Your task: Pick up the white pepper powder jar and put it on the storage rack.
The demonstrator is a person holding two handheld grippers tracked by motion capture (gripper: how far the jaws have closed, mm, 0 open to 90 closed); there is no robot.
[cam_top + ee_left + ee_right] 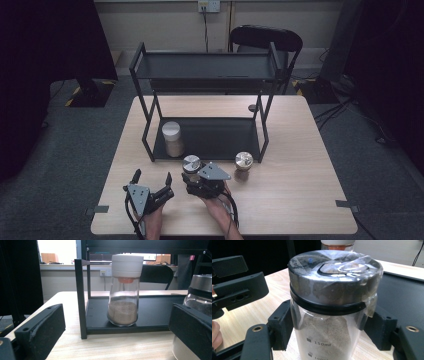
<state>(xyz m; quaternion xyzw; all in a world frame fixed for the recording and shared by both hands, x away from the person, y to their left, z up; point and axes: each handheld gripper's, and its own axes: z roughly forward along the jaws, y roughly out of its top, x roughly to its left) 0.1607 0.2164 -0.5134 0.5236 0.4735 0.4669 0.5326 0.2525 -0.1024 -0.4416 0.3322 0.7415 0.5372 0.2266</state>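
From up high, there's a black two-tier metal rack [150, 112] sitting on the pale wooden table [300, 170], and on its lower shelf stands a tall clear glass shaker with a white cap [172, 138], tan powder filling its lower part. Just in front of the rack, the right gripper [196, 176] is clamped around a clear glass jar with a silver metal lid [191, 165], the hand coming in low from the near edge with the grey plate on top. A second small silver-lidded jar [244, 161] stands on the table just to the right, apart from the grip. The left gripper [152, 178] rests near the table's front edge, jaws spread wide with nothing between them. In the left gripper view, the white-capped shaker [124, 290] is upright on the shelf near the rack's corner post [80, 300], an orange insert under its cap and brownish powder at the bottom; the held jar [200, 300] peeks in at the right. In the right gripper view, the jar [329, 315] sits squeezed between both black jaws, greyish-tan powder inside, volume marks printed on the glass, plastic film wrinkled over the lid. The left gripper [234, 287] shows off to the side.
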